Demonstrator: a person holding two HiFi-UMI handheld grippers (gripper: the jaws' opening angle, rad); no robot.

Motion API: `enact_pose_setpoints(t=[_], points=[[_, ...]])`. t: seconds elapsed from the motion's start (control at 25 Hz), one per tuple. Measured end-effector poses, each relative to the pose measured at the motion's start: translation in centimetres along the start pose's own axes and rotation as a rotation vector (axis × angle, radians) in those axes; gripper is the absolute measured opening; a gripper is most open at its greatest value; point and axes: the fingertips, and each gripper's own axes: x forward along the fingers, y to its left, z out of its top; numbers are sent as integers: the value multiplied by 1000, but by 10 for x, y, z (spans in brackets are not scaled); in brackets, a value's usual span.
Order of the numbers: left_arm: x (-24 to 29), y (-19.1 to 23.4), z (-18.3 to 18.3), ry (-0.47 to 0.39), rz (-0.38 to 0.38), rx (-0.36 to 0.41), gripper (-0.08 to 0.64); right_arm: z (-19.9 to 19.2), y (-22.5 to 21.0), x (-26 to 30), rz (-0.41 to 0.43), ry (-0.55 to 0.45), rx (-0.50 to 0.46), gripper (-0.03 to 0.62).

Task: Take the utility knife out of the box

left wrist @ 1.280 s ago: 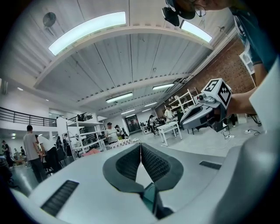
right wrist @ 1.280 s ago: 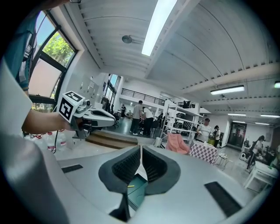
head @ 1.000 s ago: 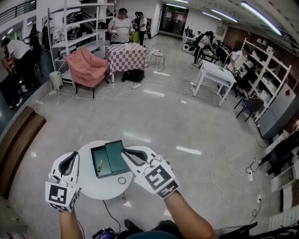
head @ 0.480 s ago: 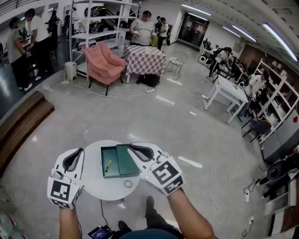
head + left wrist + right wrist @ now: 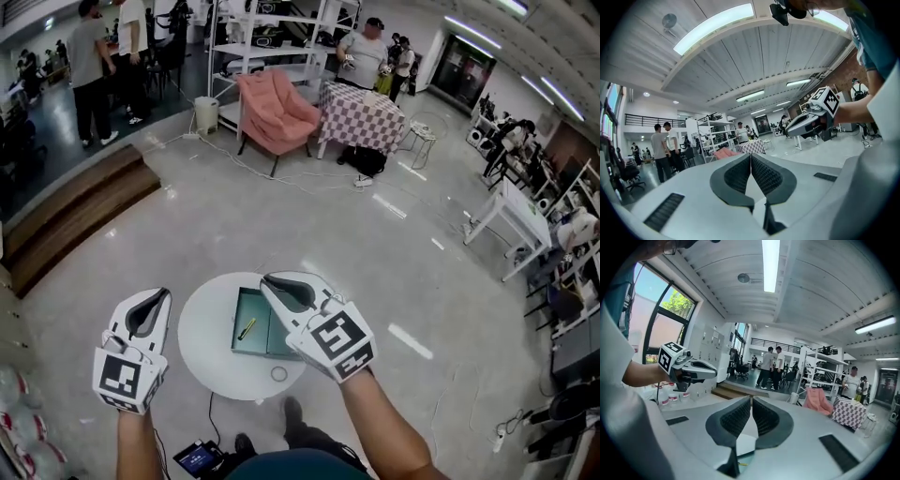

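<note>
where the glossy grey floor spreads through a large workshop hall, a small round white table stands just below the camera. farther off are a pink armchair, a checkered table, white shelving and low wooden steps at the left. several people stand about, and cables trail across the floor. on the round table sits an open dark green box, with its lid lying flat against the tray's right side. a small ring lies on the tabletop near the box's front edge.

the utility knife lies on the bottom of the tray, toward its left half. it shows as a thin yellow sliver set on a diagonal, too small to make out more.

the left gripper is held off the table's left edge, over the floor. its own view shows the jaws pressed together at the tips with nothing between them. the right gripper hangs over the lid side of the box, and its jaws likewise meet, empty. neither gripper touches the knife.
</note>
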Motion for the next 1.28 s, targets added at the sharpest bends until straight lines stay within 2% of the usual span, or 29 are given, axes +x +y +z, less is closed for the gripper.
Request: enact_pose_setpoints(t=[0.2, 0.48, 0.68, 0.8, 0.96, 1.28], points=[[44, 30, -48, 70, 76, -31, 21, -35, -35, 74, 92, -3, -9, 41], [75, 43, -103, 105, 112, -75, 21, -84, -59, 136, 192, 32, -10, 41], [64, 56, -116, 169, 147, -102, 21, -94, -48, 160, 242, 67, -4, 41], [77, 58, -137, 211, 168, -113, 21, -118, -58, 178, 260, 87, -7, 41], [91, 52, -162, 196, 143, -138, 21, -149, -67, 197, 290, 127, -12, 41], [104, 52, -224, 243, 165, -179, 21, -226, -57, 235, 371, 213, -52, 41]])
